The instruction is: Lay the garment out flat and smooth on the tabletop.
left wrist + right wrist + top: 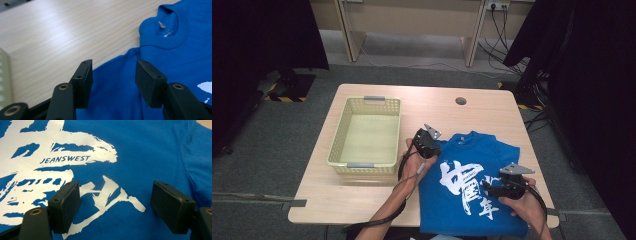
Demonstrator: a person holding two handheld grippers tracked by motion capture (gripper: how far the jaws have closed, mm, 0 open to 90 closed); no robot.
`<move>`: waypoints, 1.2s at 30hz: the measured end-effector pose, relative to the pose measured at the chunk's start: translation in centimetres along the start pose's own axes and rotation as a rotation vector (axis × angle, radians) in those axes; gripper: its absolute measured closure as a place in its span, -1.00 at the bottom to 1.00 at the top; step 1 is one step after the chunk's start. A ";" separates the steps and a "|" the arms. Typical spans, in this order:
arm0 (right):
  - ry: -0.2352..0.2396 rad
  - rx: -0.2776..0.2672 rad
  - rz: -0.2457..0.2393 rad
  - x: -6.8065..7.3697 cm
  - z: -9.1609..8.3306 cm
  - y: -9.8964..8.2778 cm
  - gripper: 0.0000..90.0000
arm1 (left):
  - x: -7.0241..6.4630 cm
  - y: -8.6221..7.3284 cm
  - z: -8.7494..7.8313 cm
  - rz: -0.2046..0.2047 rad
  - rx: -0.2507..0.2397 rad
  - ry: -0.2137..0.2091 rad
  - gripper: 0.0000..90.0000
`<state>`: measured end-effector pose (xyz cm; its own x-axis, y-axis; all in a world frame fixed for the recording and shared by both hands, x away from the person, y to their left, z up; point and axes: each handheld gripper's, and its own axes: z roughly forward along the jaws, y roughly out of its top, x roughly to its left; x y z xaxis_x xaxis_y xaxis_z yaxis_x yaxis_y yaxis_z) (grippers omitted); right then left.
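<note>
The left claw [435,141] hovers over the upper left shoulder of a bright blue cotton T-shirt [472,150] with a large white brush-stroke print; its jaws stand partly apart with nothing pinched between them. In the left claw view the two black pads hang above the shirt's folded edge, close to the ribbed collar [162,35], with bare wood showing to one side. The right claw [488,186] sits low over the right half of the shirt, beside the white print [464,187], jaws spread wide and gripping nothing. In the right claw view its pads frame the lower strokes of the print, and the small word JEANSWEST [65,159] reads just above them.

The shirt lies flat, print up, on the near right part of the pale wooden counter [377,192], its hem reaching the near edge. A pale yellow-green perforated plastic basket [339,132] with grey handles stands on the left half of the counter, just left of the left claw and apart from the shirt. A small round grey cap [460,101] sits in the counter near the far edge.
</note>
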<state>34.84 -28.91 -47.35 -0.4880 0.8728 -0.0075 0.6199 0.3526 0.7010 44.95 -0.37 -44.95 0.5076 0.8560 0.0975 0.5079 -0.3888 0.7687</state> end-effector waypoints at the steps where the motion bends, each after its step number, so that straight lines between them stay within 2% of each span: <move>1: 0.000 0.001 0.001 0.0 0.0 0.0 -0.47 | 0.0 0.0 0.0 0.000 0.000 0.000 0.07; 6: 0.002 -0.002 0.000 0.0 0.0 0.0 -0.47 | -0.2 -0.2 2.2 -0.042 0.041 -0.010 0.08; 8: 0.002 -0.002 0.000 0.0 0.0 0.0 -0.47 | -0.1 -0.2 2.5 -0.050 0.047 -0.007 0.08; 10: 0.002 0.000 -0.001 0.0 0.0 0.0 -0.47 | 0.2 -0.2 3.2 -0.063 0.067 0.013 0.09; 13: 0.002 0.000 0.001 -0.1 -0.1 -0.1 -0.47 | 0.6 -0.3 3.4 -0.083 0.060 0.020 0.09; 14: 0.000 0.000 0.005 0.0 -0.1 -0.2 -0.47 | 0.9 -0.2 3.4 -0.074 0.064 0.040 0.09; 21: -0.017 -0.004 0.021 -0.1 -0.9 -1.0 -0.47 | 1.5 -0.2 3.6 -0.061 0.059 0.094 0.11; 22: -0.021 -0.004 0.026 -0.1 -1.1 -1.2 -0.47 | 1.8 -0.2 3.6 -0.056 0.064 0.115 0.11; 29: -0.028 -0.003 0.033 -0.1 -1.5 -1.6 -0.47 | 2.4 -0.3 3.4 -0.066 0.075 0.152 -0.01; 33: -0.025 0.001 0.033 -0.2 -1.5 -1.5 -0.48 | 1.8 -0.3 2.5 -0.045 0.043 0.140 -0.16; 35: -0.019 -0.010 0.043 -0.2 -1.5 -1.4 -0.50 | 0.9 -0.5 1.2 -0.009 0.026 0.092 -0.24; 36: -0.019 -0.010 0.043 -0.2 -1.5 -1.4 -0.50 | 0.9 -0.5 1.2 -0.009 0.026 0.092 -0.26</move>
<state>33.17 -30.07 -47.28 -0.4491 0.8934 0.0089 0.6339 0.3116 0.7079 45.96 0.14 -45.97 0.4374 0.8868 0.1491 0.5311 -0.3885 0.7530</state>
